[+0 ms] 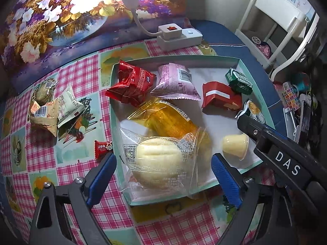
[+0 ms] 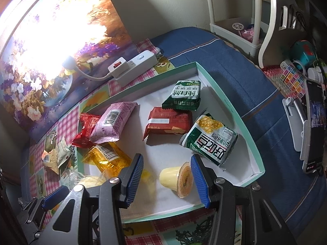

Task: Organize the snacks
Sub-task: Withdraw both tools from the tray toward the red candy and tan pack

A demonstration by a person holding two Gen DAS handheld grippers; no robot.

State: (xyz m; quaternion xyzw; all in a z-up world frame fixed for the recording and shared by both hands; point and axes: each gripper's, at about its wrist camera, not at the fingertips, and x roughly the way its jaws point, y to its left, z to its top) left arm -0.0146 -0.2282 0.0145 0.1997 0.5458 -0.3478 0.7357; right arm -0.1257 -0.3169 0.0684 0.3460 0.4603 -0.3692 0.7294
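Blue pads of your left gripper (image 1: 163,175) stand wide apart around the wrapped bread (image 1: 157,159); your right gripper (image 2: 166,178) straddles the jelly cup (image 2: 176,178), fingers apart.

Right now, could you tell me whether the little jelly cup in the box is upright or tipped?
Tipped: the jelly cup lies on its side, its foil lid facing sideways.
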